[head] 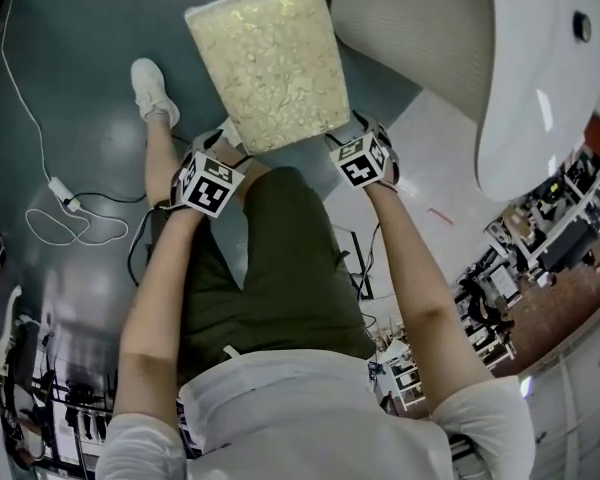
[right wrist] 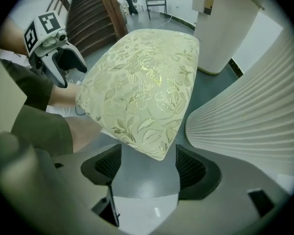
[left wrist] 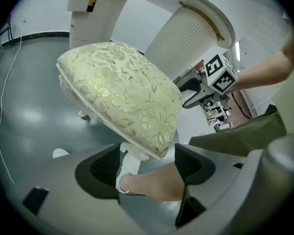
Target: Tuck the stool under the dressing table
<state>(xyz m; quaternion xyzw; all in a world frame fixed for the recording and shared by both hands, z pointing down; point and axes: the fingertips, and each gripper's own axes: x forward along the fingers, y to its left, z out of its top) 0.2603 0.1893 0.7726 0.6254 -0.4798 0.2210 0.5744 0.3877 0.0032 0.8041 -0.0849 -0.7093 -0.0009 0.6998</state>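
Observation:
The stool (head: 270, 68), a square seat cushioned in cream-and-gold floral cloth, stands on the grey floor in front of me. My left gripper (head: 223, 143) is at its near left corner and my right gripper (head: 354, 128) at its near right corner. In the left gripper view the stool (left wrist: 122, 92) has its corner above the gap of the left gripper (left wrist: 147, 168), whose jaws stand wide and clear of it. In the right gripper view the stool (right wrist: 142, 87) has its corner between the wide-apart jaws of the right gripper (right wrist: 144, 168), untouched. The white dressing table (head: 540, 88) lies to the right.
The table's ribbed white base (head: 420, 38) curves just right of the stool. A white cable with a plug (head: 60, 193) trails on the floor at the left. My leg and white shoe (head: 152, 88) stand beside the stool's left side. A white column (right wrist: 220, 28) rises beyond the stool.

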